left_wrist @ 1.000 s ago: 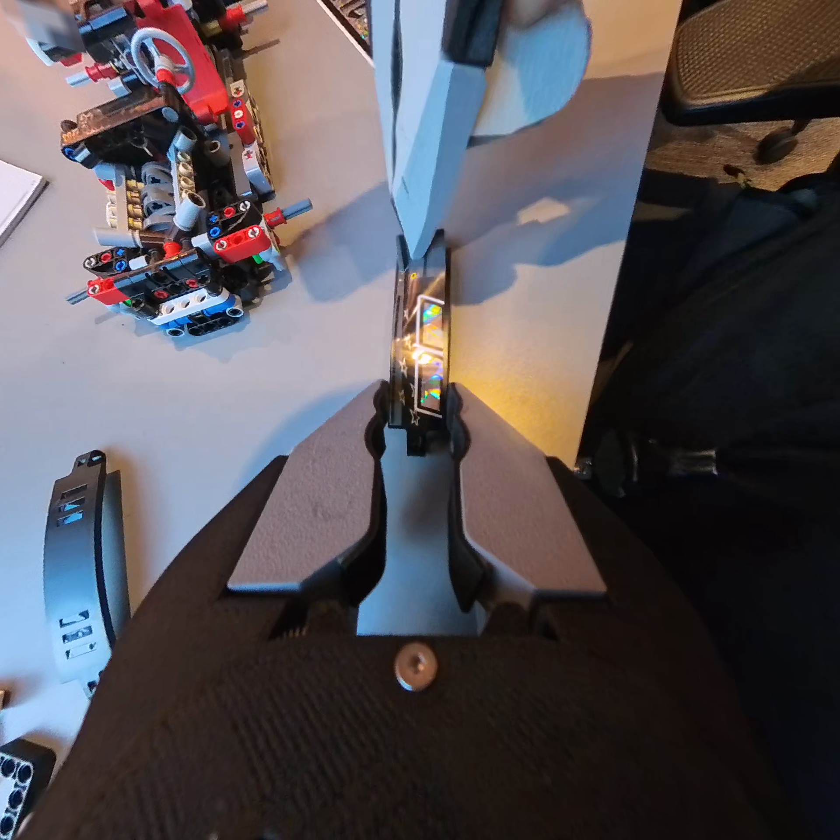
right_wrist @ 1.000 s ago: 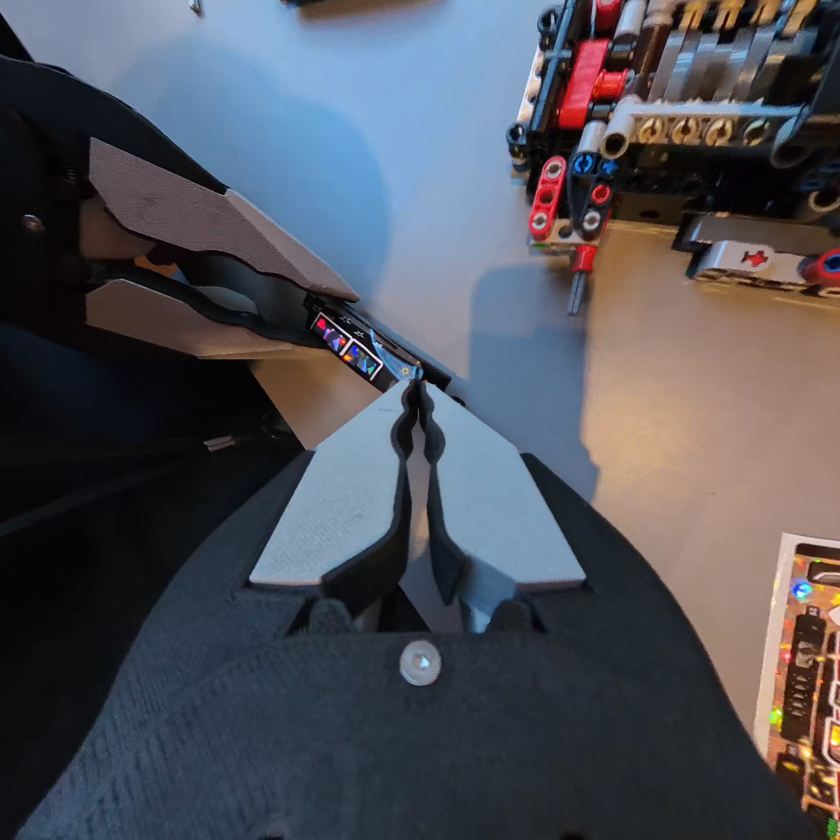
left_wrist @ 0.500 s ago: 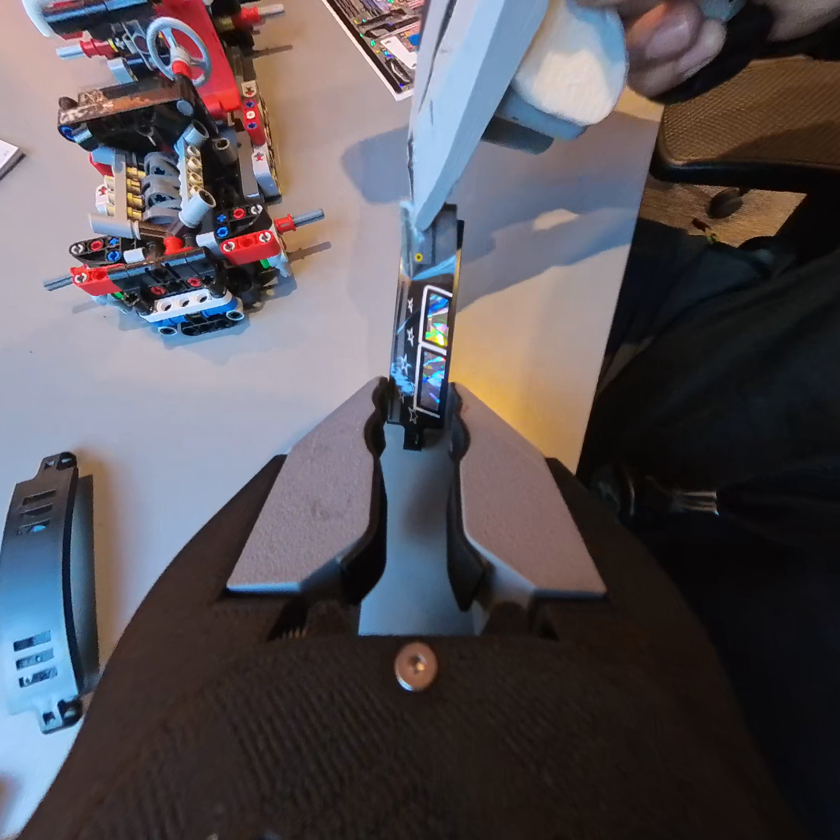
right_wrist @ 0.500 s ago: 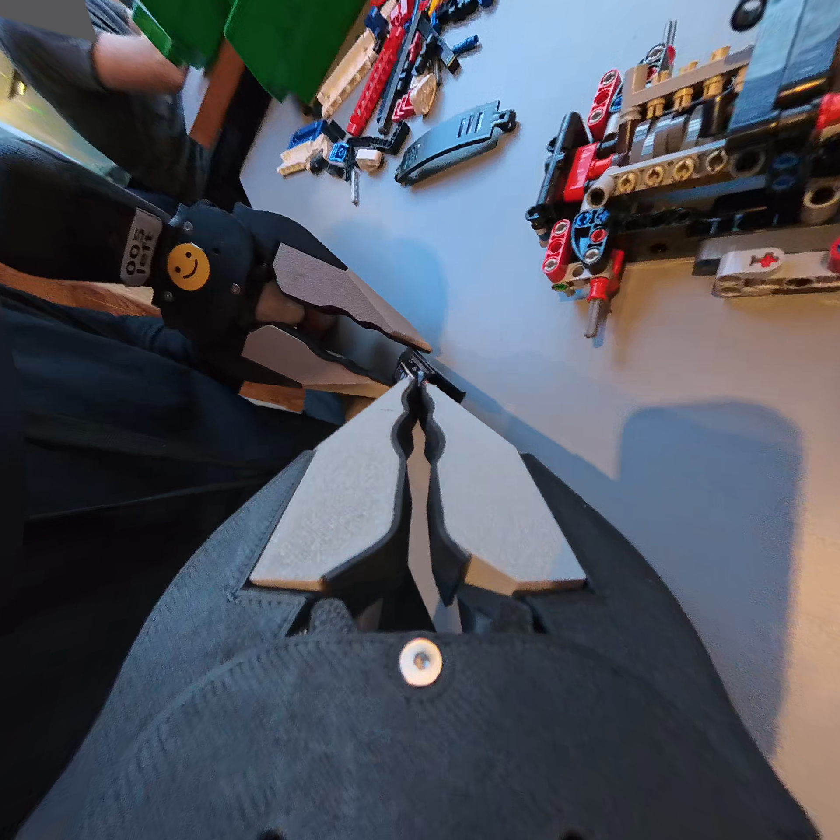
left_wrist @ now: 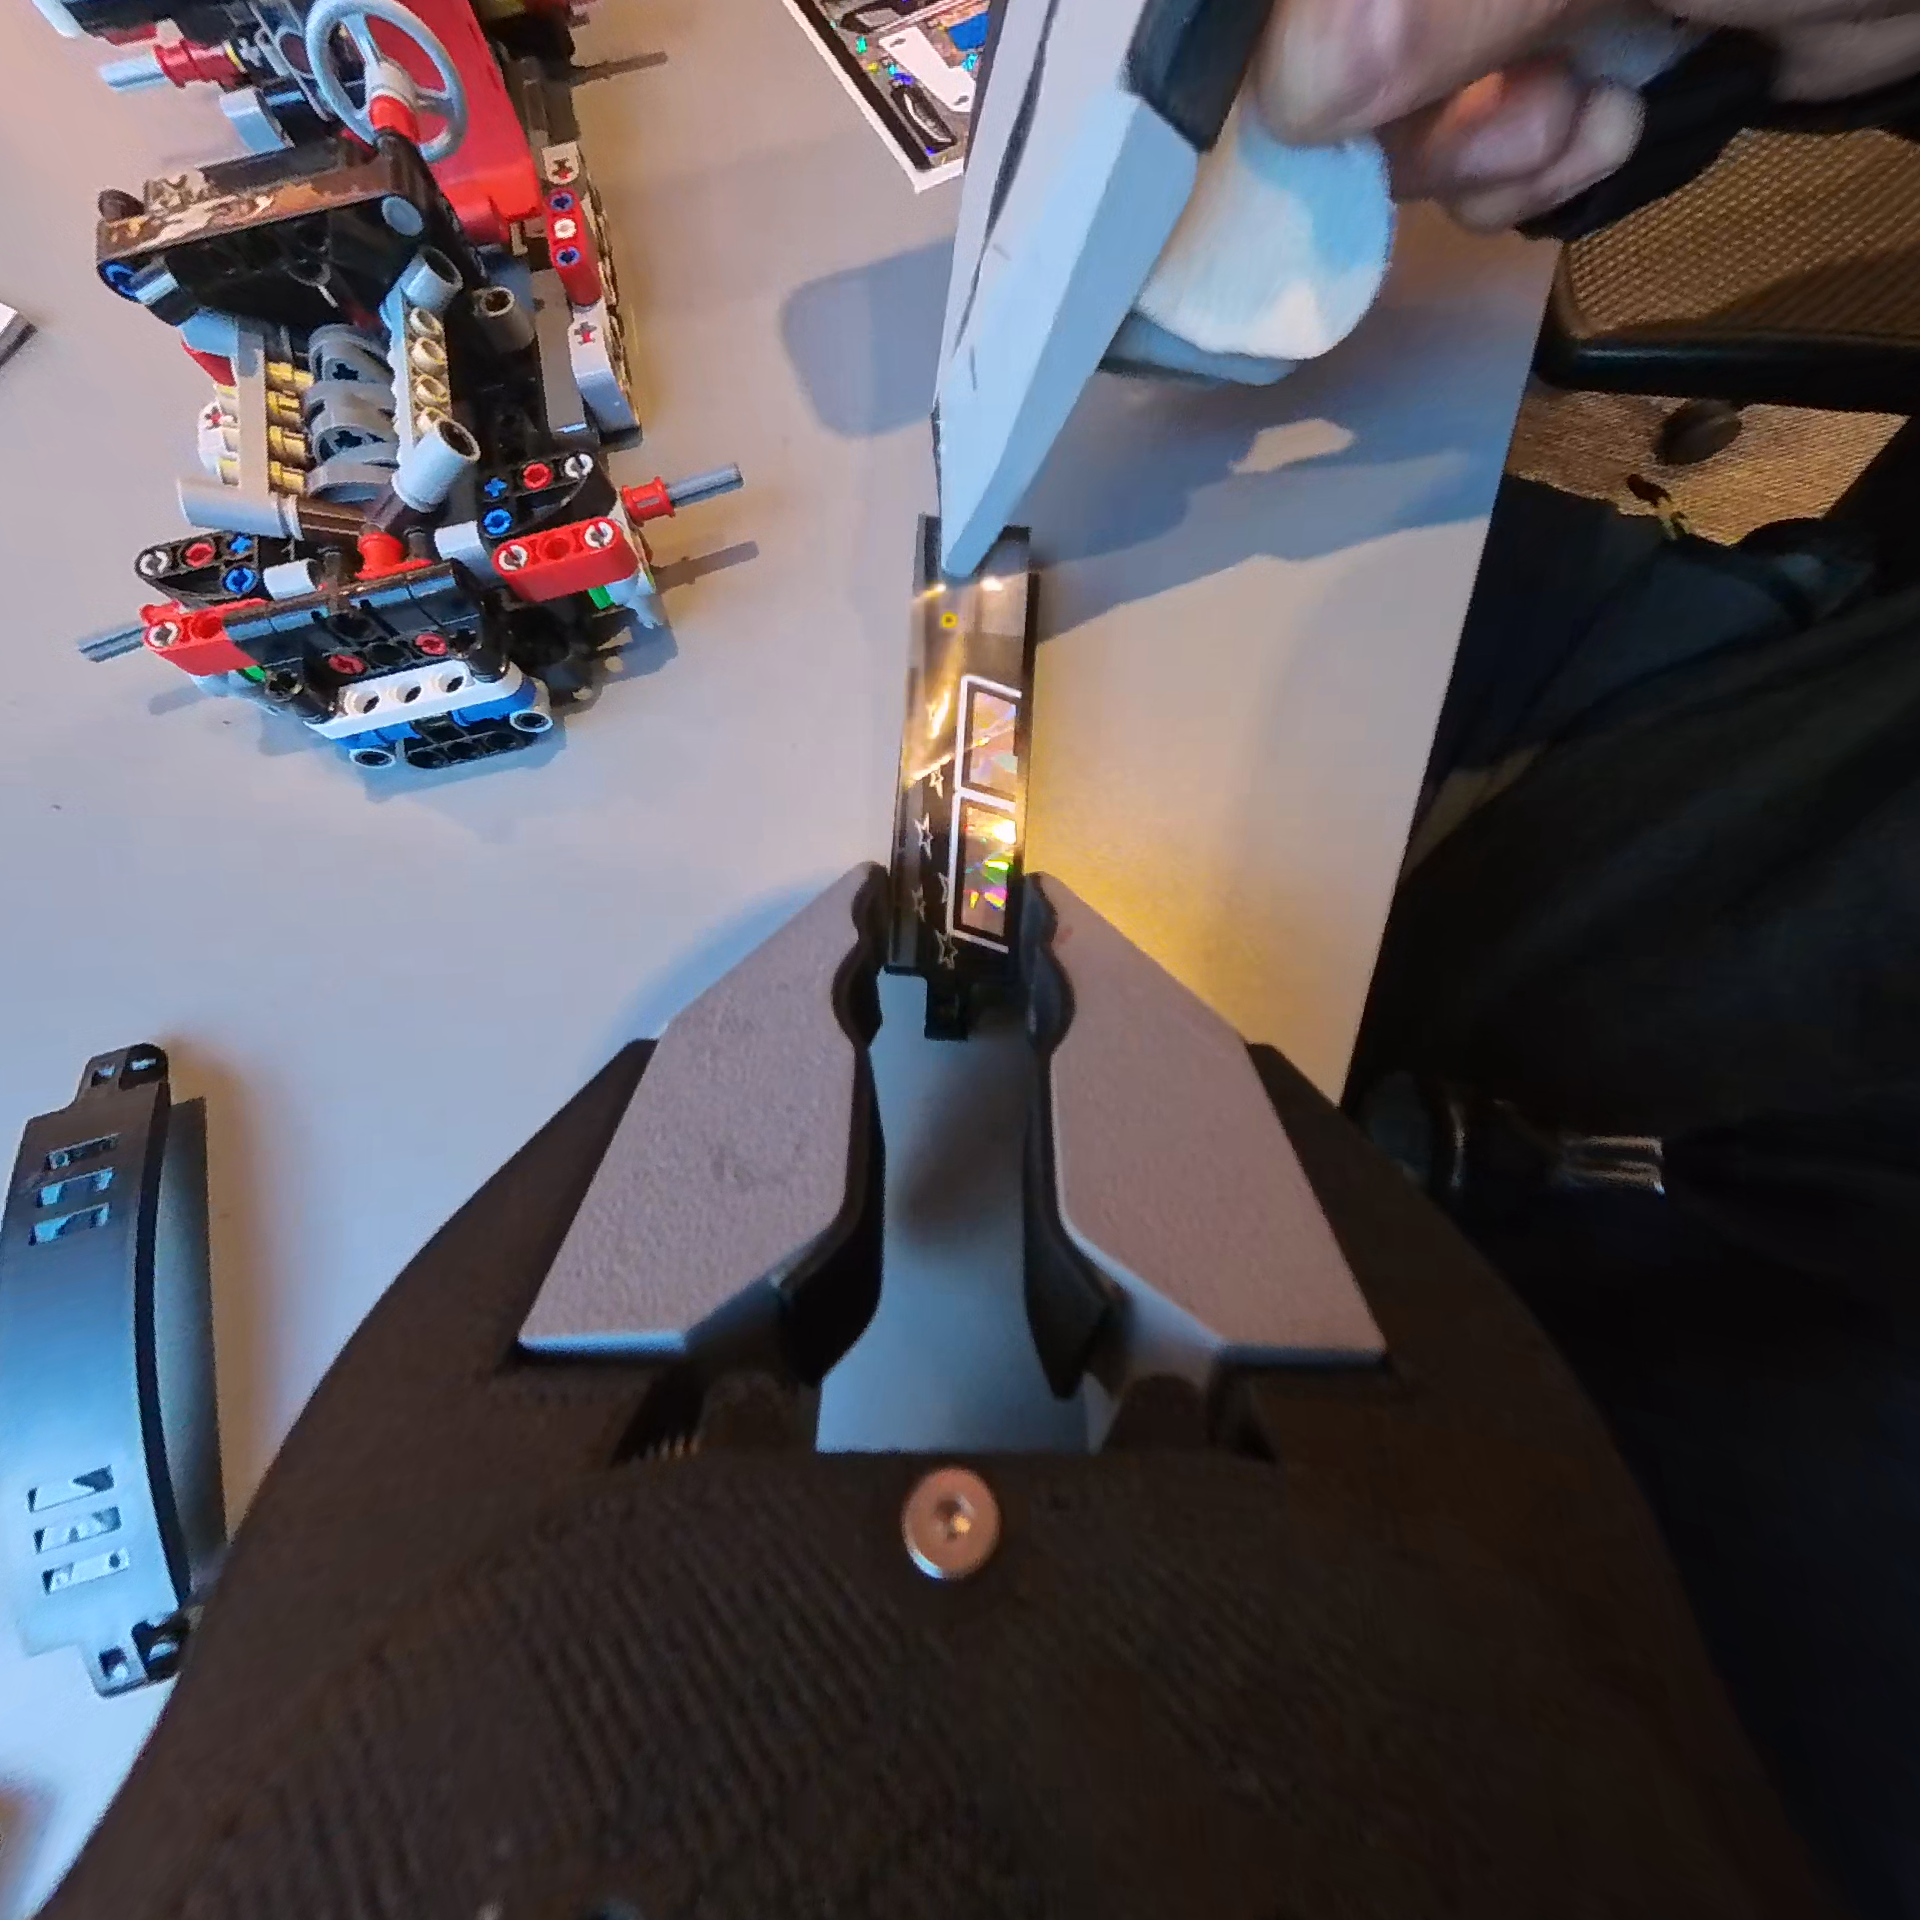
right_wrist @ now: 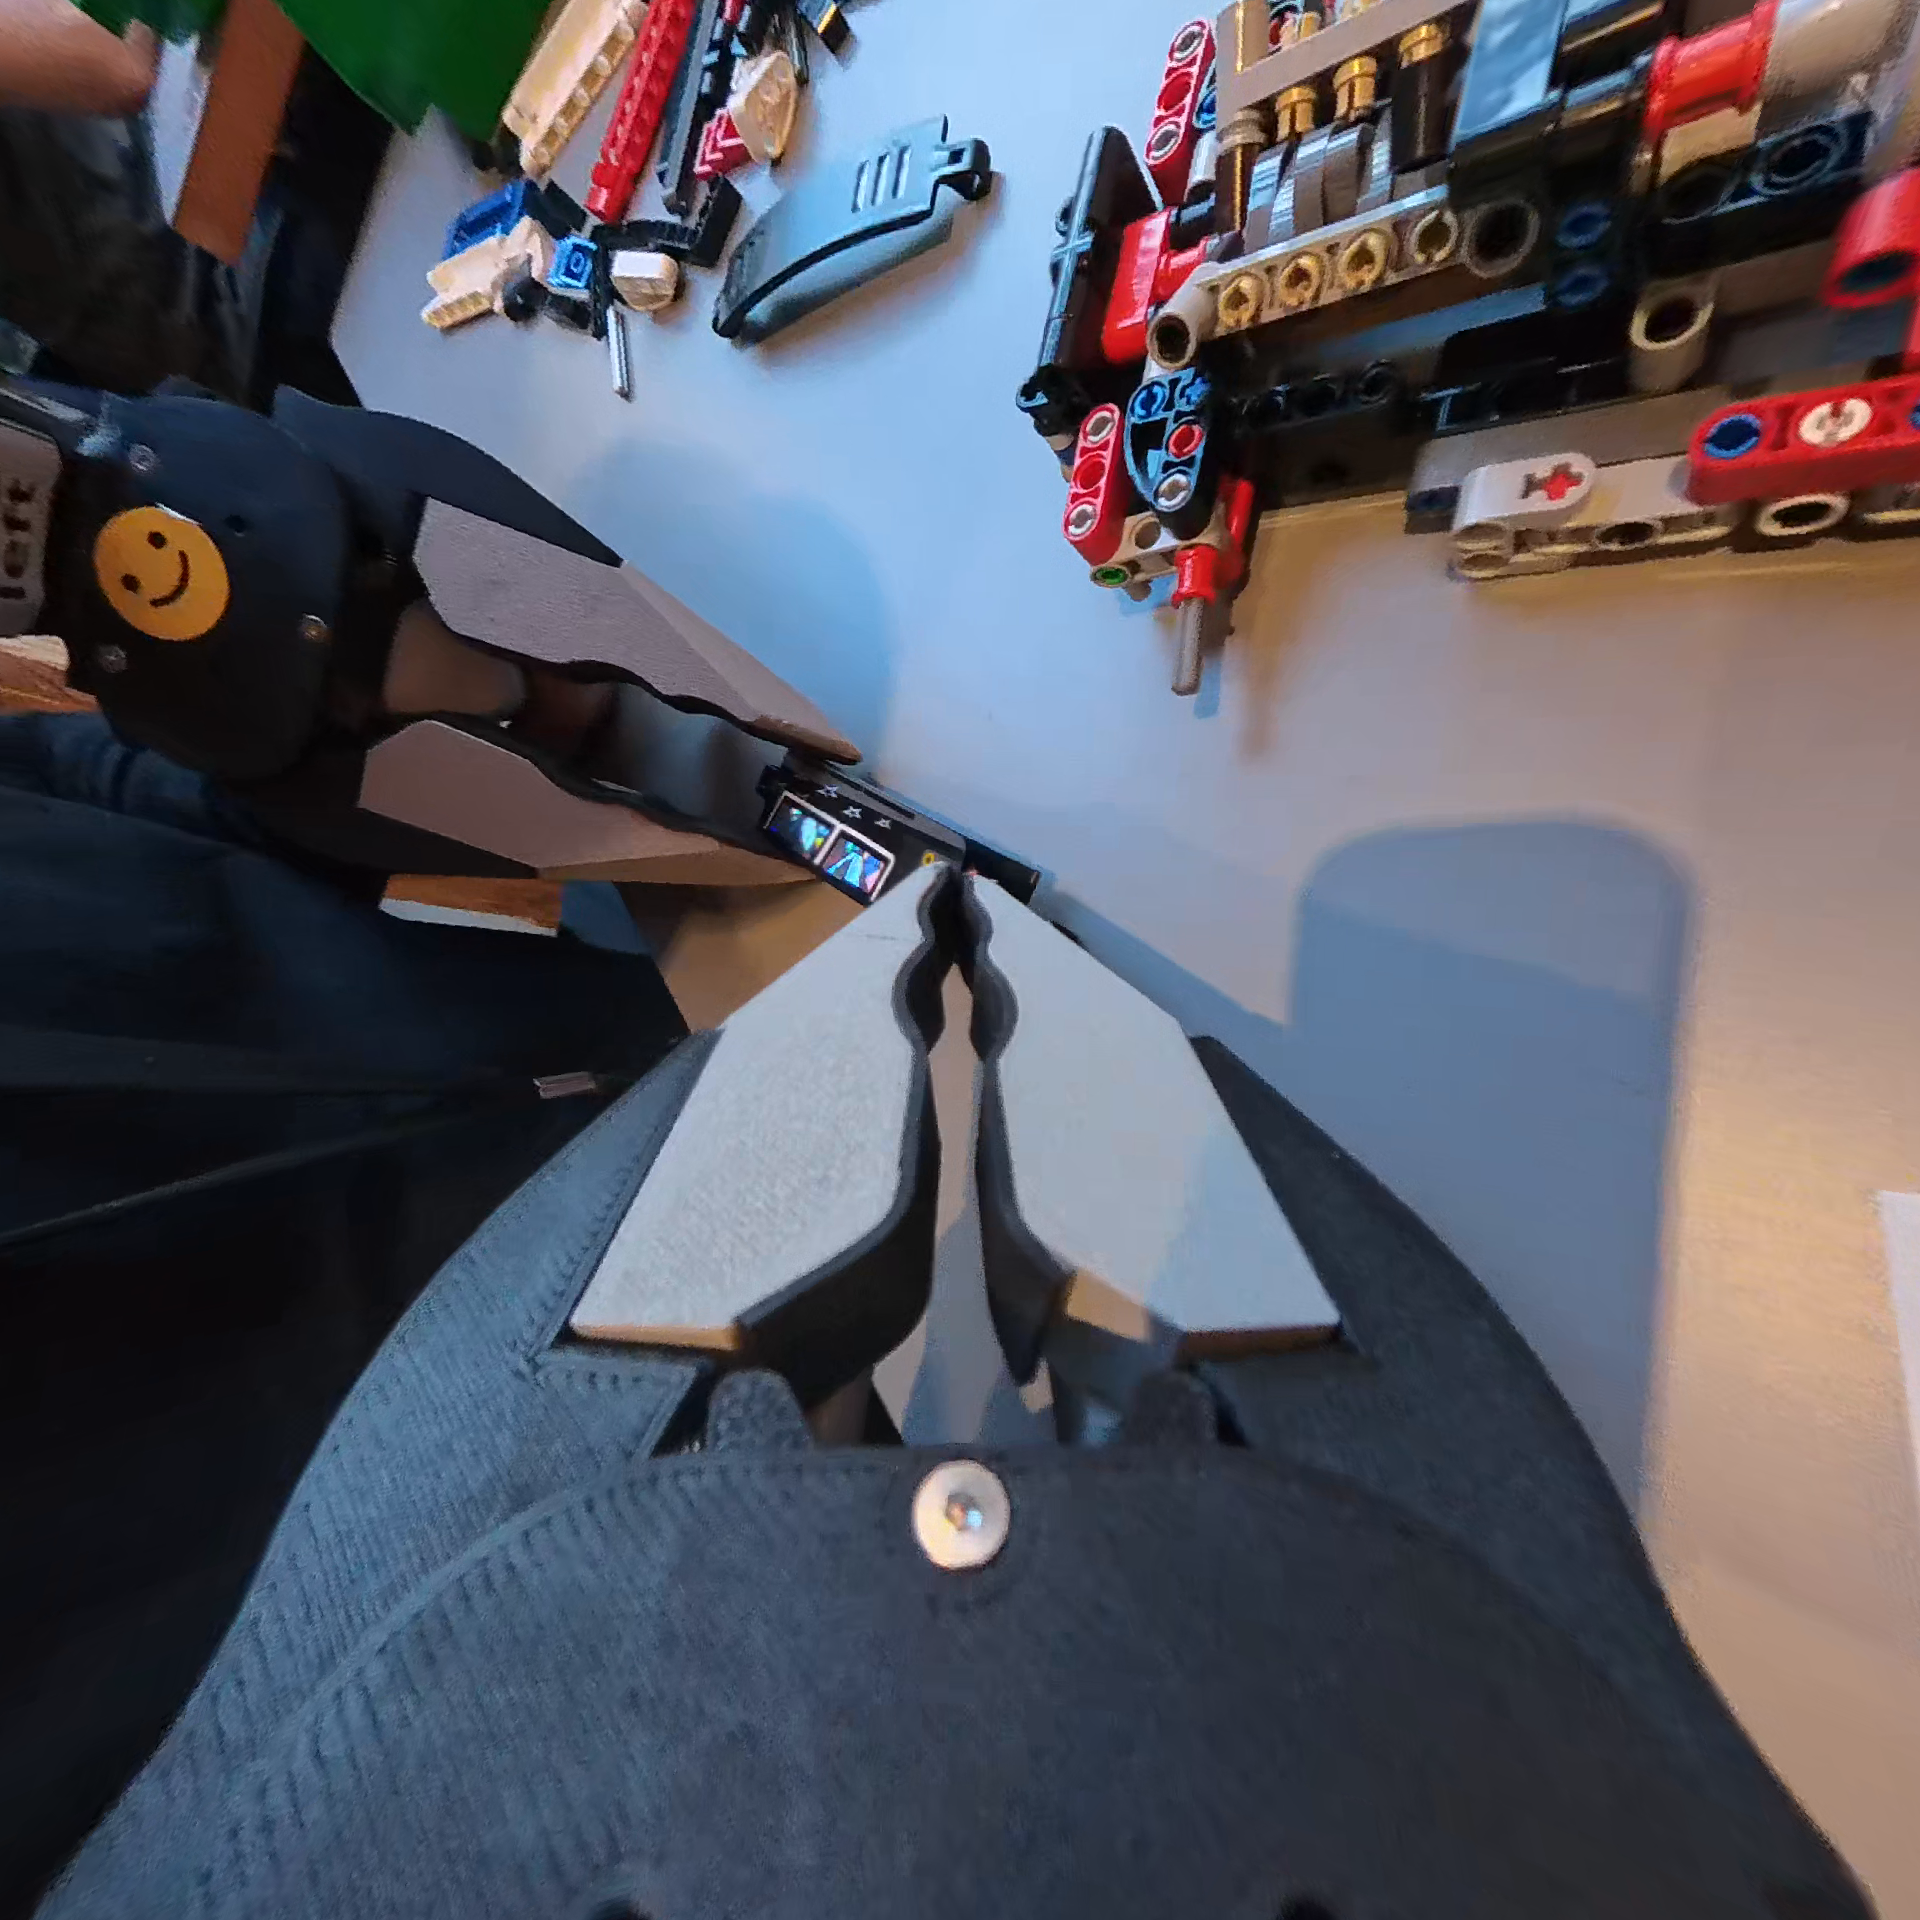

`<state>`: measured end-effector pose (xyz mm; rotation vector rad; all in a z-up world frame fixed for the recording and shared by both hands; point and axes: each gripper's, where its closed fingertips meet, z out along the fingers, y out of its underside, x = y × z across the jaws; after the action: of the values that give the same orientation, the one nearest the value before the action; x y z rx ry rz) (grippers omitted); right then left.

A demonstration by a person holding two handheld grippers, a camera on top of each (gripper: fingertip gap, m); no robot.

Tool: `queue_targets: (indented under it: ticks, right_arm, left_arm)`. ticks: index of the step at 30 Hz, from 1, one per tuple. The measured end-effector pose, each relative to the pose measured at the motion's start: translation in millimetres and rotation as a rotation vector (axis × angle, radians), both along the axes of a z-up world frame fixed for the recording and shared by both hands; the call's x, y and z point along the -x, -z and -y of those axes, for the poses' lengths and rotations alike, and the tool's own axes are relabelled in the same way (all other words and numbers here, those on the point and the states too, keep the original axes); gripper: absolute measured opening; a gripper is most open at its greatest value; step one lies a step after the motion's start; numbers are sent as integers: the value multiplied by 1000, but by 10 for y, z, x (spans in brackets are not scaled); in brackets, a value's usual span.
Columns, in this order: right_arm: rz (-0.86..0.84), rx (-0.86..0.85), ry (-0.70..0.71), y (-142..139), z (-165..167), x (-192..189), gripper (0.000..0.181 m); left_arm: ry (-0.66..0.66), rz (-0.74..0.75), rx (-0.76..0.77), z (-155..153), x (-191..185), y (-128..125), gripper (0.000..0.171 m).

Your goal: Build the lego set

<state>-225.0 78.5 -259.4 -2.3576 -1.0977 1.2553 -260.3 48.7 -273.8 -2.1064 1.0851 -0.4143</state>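
Observation:
My left gripper [left_wrist: 951,914] is shut on the near end of a narrow black panel [left_wrist: 961,769] with shiny holographic stickers, held on edge above the table's right side. My right gripper [right_wrist: 951,883] is shut, and its tips press on the panel's far end [right_wrist: 852,847]. It comes down from the top of the left wrist view [left_wrist: 966,540]. The left gripper also shows in the right wrist view [right_wrist: 821,800]. The part-built red, black and grey car chassis [left_wrist: 384,416] stands on the grey table, also seen in the right wrist view [right_wrist: 1403,281].
A curved black panel [left_wrist: 94,1351] lies at the left, and another [right_wrist: 842,229] lies by a pile of loose parts [right_wrist: 623,187]. A sticker sheet [left_wrist: 914,83] lies at the back. The table edge [left_wrist: 1455,727] runs close on the right, with a chair [left_wrist: 1714,260] beyond.
The right gripper has tilted and swung, so its view now takes in the far parts pile, while its tips stay at the panel's far end. The left gripper keeps its hold and has shifted slightly.

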Motion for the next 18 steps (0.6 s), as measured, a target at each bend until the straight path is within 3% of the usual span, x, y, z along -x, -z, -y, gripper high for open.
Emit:
queue_targets:
  ticks: [18]
  right_arm:
    - [237,-168,-31,66,5,-54,0]
  left_arm:
    - [-24,-19,-24,4,-34,2,23]
